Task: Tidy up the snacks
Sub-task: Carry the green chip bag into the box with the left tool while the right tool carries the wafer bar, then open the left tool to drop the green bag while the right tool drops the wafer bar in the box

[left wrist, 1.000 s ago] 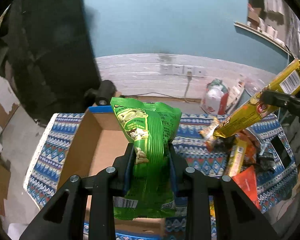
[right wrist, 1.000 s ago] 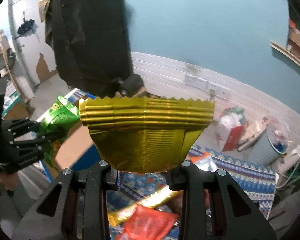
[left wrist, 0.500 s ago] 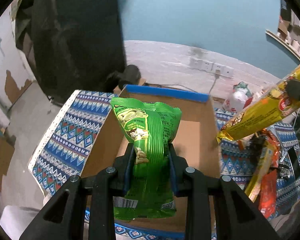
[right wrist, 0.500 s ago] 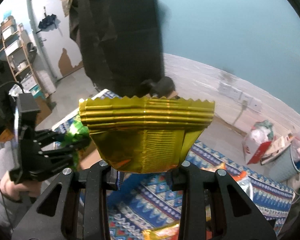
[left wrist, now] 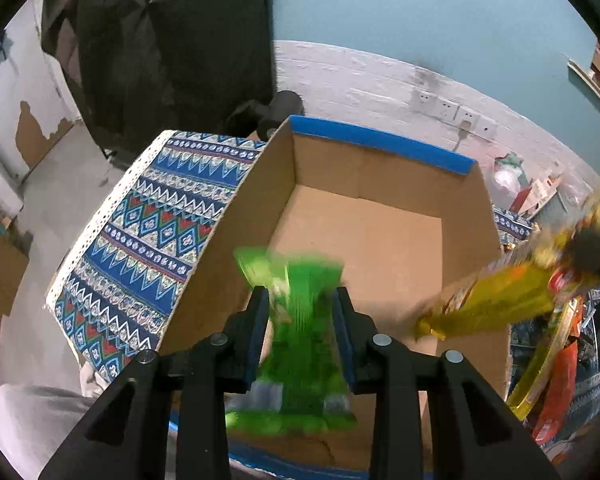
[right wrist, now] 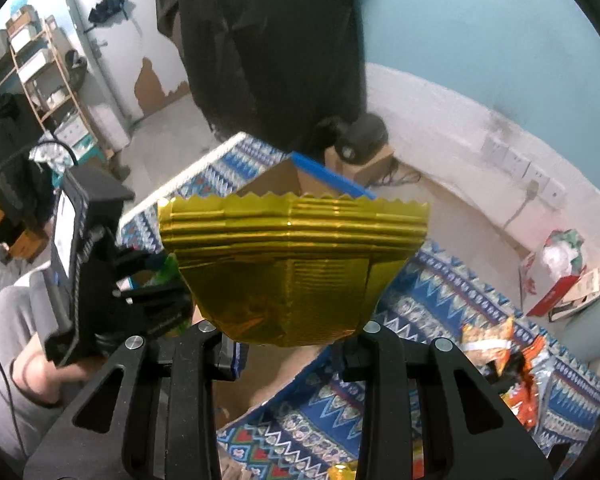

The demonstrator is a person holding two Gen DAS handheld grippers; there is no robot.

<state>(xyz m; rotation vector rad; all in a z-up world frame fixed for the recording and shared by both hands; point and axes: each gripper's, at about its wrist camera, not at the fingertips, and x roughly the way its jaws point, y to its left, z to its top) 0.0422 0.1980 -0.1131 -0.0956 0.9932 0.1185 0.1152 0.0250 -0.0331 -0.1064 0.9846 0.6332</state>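
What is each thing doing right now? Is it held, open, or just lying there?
left gripper: open, the bag blurred between its fingers.
green snack bag: blurred, over the box; whether gripped, cannot tell.
right gripper: shut on the gold bag.
gold snack bag: held up, sealed.
cardboard box: open on top, floor bare.
orange snack packets: lying loose on the patterned cloth.

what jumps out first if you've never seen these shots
A blurred green snack bag sits between the left gripper's fingers, over an open cardboard box. The right gripper holds a gold foil bag above the patterned blue tablecloth.
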